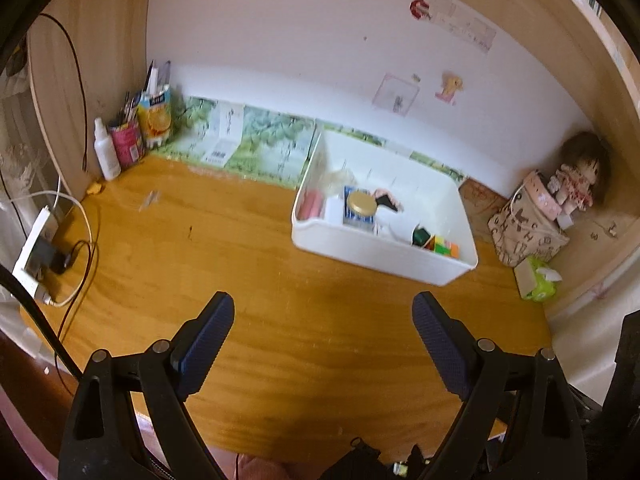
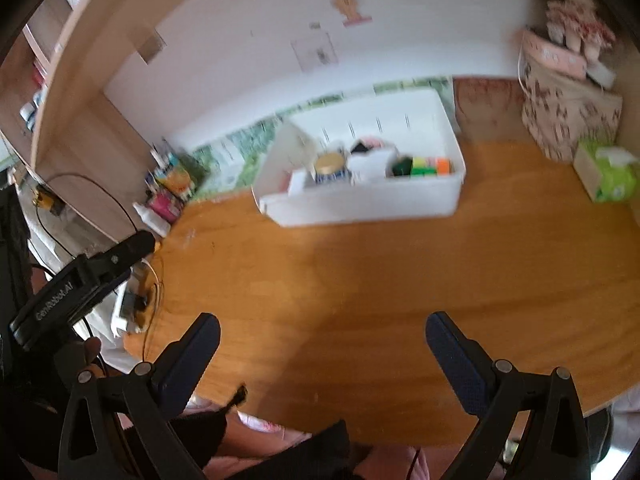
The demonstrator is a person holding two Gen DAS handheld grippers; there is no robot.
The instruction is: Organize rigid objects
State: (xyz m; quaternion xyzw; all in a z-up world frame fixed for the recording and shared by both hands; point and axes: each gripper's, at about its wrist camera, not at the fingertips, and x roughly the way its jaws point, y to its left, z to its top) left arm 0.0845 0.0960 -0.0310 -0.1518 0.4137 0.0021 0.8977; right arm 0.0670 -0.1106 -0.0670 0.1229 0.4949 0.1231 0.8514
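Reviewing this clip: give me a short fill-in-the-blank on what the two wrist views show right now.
1. The jar with the gold lid sits inside the white ____.
2. Both the left gripper and the right gripper have jaws that are ____.
3. The doll sits in the desk's far ____ corner.
4. The colourful puzzle cube lies at the bin's ____ end.

Missing words: bin; open; right; right

Black gripper (image 1: 323, 320) frames, blue textured pads (image 1: 208, 336), silver screws.
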